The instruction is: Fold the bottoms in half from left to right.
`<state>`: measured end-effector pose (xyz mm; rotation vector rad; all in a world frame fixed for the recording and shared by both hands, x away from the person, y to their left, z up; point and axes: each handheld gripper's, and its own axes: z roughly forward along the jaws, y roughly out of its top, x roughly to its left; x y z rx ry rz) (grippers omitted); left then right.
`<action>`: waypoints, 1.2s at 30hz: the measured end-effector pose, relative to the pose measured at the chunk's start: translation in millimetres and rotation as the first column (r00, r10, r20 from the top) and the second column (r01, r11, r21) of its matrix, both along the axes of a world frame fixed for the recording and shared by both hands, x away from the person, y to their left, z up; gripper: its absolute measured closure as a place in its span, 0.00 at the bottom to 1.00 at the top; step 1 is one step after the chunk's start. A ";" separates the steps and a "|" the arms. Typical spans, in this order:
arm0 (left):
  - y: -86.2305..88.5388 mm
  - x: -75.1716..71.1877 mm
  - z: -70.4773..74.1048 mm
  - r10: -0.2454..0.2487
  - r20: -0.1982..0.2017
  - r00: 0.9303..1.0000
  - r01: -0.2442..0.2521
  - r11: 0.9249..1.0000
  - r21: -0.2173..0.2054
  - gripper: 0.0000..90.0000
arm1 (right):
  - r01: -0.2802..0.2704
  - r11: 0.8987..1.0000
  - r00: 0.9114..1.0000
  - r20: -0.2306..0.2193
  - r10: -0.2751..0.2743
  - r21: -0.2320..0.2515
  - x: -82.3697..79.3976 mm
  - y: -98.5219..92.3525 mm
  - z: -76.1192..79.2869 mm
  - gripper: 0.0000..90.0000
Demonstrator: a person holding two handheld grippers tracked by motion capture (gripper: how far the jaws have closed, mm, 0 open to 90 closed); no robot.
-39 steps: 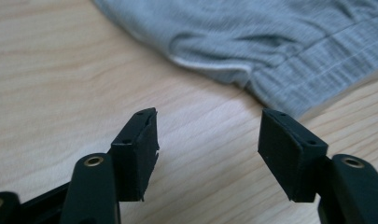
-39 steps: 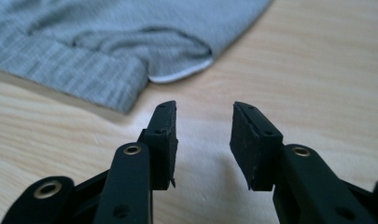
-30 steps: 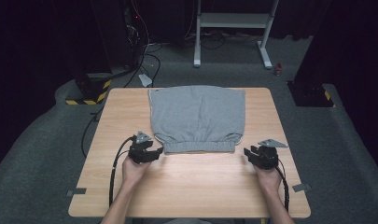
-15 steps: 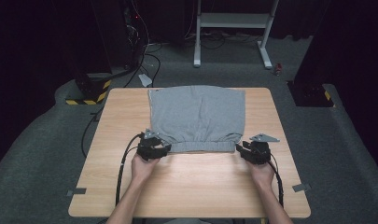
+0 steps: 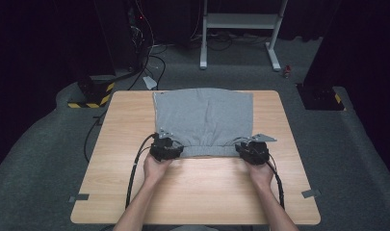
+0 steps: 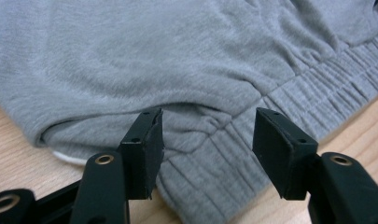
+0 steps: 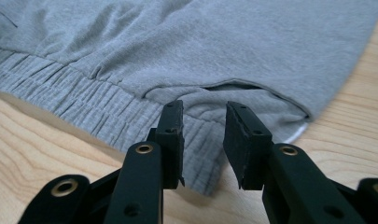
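While you hold a claw at each near corner of the folded grey jersey garment, that garment lies flat on the light wooden table, spread from the far edge down to about the middle, with its ribbed elastic band running along the near side. Your left claw stands with its jaws wide apart over the band's left corner, one jaw just above the gathered cloth and the other out past the corner's edge, gripping nothing. Your right claw has its jaws closer to each other but still parted, straddling the band's right corner, with cloth showing in the gap between them; they are not pressed on it. At both corners the upper layer of cloth lifts a little from the band, leaving a shallow opening. In the high view your left hand and right hand rest on bare wood, and the near half of the table lies free, as do strips to either side of the garment. Grey carpet floor surrounds the table.
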<state>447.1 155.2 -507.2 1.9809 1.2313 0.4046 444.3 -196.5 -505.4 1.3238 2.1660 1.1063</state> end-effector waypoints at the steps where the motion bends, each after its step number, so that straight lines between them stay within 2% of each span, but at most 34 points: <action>1: 0.0 0.4 -0.7 0.000 0.000 1.000 0.000 1.000 0.002 0.48 | 0.004 1.000 1.000 -0.006 -0.004 -0.009 1.3 2.0 -0.4 0.76; 4: -0.4 1.2 -4.3 0.002 -0.007 1.000 -0.002 1.000 0.016 0.48 | 0.011 1.000 1.000 0.002 -0.011 -0.021 4.8 3.6 -0.9 0.76; 9: -0.9 1.3 -5.0 0.003 -0.011 1.000 -0.003 1.000 0.027 0.49 | 0.016 0.999 1.000 -0.016 -0.016 -0.028 7.8 3.4 -6.0 0.77; 12: -1.5 0.6 -6.2 -0.003 -0.011 1.000 0.003 0.999 0.054 0.49 | 0.002 0.998 1.000 -0.016 -0.003 -0.069 7.2 6.2 -5.2 0.77; 14: -1.4 0.1 -8.8 -0.001 -0.014 1.000 0.002 0.999 0.051 0.48 | -0.009 0.996 0.999 -0.032 0.006 -0.086 5.3 7.6 -8.0 0.76; 16: -0.6 -0.8 -9.9 -0.002 -0.010 1.000 0.003 0.999 0.044 0.47 | -0.014 0.995 1.000 -0.009 0.013 -0.101 1.7 8.7 -10.5 0.76; 18: -0.9 -1.7 -10.3 -0.008 -0.002 1.000 0.008 0.998 0.055 0.47 | -0.015 0.994 1.000 0.002 0.016 -0.112 -1.9 9.7 -11.9 0.75; 22: -1.7 -3.3 -9.7 -0.019 -0.008 1.000 0.019 0.998 0.063 0.47 | -0.021 0.993 1.000 -0.003 0.021 -0.120 -6.0 9.1 -11.6 0.75; 24: -1.4 -4.9 -10.6 -0.024 0.001 1.000 0.023 0.998 0.065 0.47 | -0.026 0.992 1.000 -0.003 0.026 -0.125 -8.6 8.8 -11.5 0.75; 33: -1.7 -11.7 -11.0 -0.040 0.004 0.999 0.040 0.997 0.068 0.46 | -0.034 0.994 0.999 -0.015 0.033 -0.106 -19.7 5.2 -12.2 0.74; 36: -1.7 -14.4 -12.1 -0.045 0.016 0.999 0.044 0.997 0.070 0.46 | -0.038 0.994 0.999 -0.007 0.037 -0.104 -25.1 4.1 -13.1 0.74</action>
